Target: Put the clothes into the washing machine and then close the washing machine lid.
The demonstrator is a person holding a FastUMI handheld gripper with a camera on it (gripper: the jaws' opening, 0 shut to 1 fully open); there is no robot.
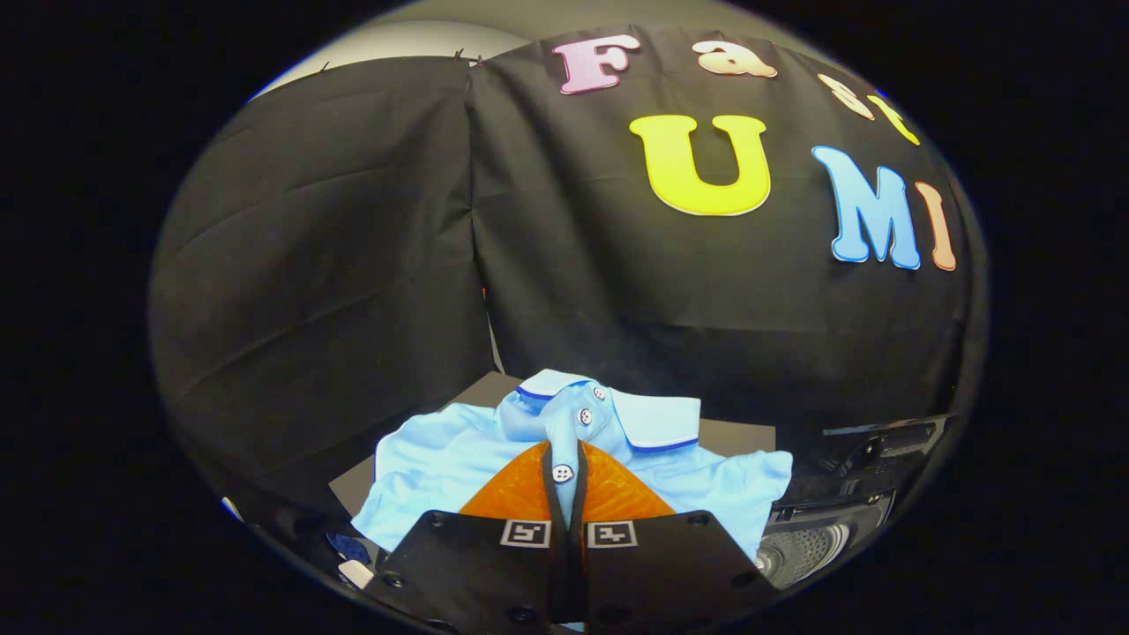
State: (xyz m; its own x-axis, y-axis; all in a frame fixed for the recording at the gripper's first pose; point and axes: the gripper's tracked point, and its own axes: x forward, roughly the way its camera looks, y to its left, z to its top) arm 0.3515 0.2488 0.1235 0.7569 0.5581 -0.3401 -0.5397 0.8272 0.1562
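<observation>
gripper: fingers drawn together and clamped on the button placket of the shirt; a thin strip of fabric with one button shows in the slit between them. Looks like both fingers are pressing on it.
grip quality: bite is narrow, placket only, right below the collar. Probably fine for lifting, but most of the shirt will hang free under it. If it slips, regrab with more fabric bunched in.
shirt: light blue polo, spread flat just ahead of and around the fingers, sleeves out to both sides. Collar with dark trim sits just beyond the fingertips, two more buttons visible there.
table: dark grey surface under the shirt; bare strip shows beyond the collar.
washing machine: to the right of the fingers, close beside the shirt's right sleeve. Perforated drum visible, so the opening looks uncovered. Dark panel above it, maybe the raised lid or the controls, can't tell which.
step in hand: judging it as lift and carry to the drum.
how to do it well: lift straight up until the hem and sleeves clear the table, then swing right. Go high enough that trailing fabric doesn't catch the machine's rim. Lower well into the drum before letting go.
risk: a sleeve draped over the rim would block the lid.
remaining: shirt not in yet, lid not closed.
</observation>
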